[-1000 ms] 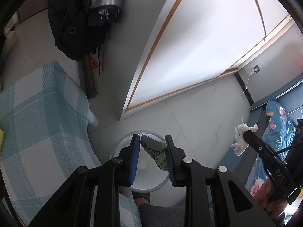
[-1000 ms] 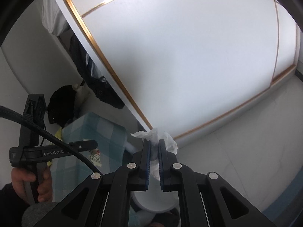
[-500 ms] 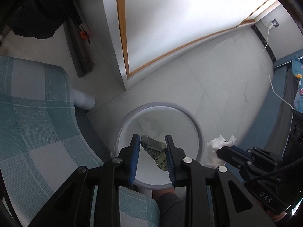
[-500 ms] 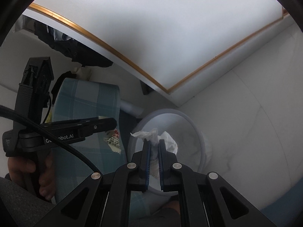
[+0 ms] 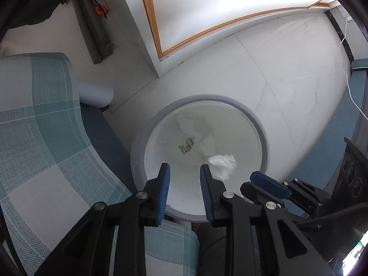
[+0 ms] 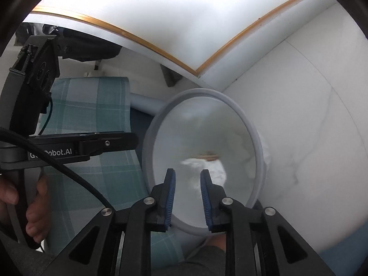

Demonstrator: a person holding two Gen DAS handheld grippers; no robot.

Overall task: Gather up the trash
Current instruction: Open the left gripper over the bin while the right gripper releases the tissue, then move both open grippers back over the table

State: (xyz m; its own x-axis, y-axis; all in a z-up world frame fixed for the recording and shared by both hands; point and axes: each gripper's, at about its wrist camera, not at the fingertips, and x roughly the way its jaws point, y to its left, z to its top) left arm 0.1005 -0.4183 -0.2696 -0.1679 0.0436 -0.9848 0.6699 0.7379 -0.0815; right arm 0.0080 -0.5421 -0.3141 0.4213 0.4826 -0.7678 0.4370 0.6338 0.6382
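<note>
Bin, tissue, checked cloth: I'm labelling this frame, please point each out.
bin (image 5: 257, 119), left wrist view, on its grey rim.
tissue (image 5: 222, 162), left wrist view, its crumpled middle.
checked cloth (image 5: 41, 124), left wrist view, a teal square.

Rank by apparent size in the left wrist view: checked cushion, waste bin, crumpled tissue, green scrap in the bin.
1. checked cushion, though nearness to the camera inflates it
2. waste bin
3. crumpled tissue
4. green scrap

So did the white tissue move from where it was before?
Yes. The tissue has left the right gripper, whose jaws have just been opening, and is now down inside the round bin, no longer up above its rim.
</note>
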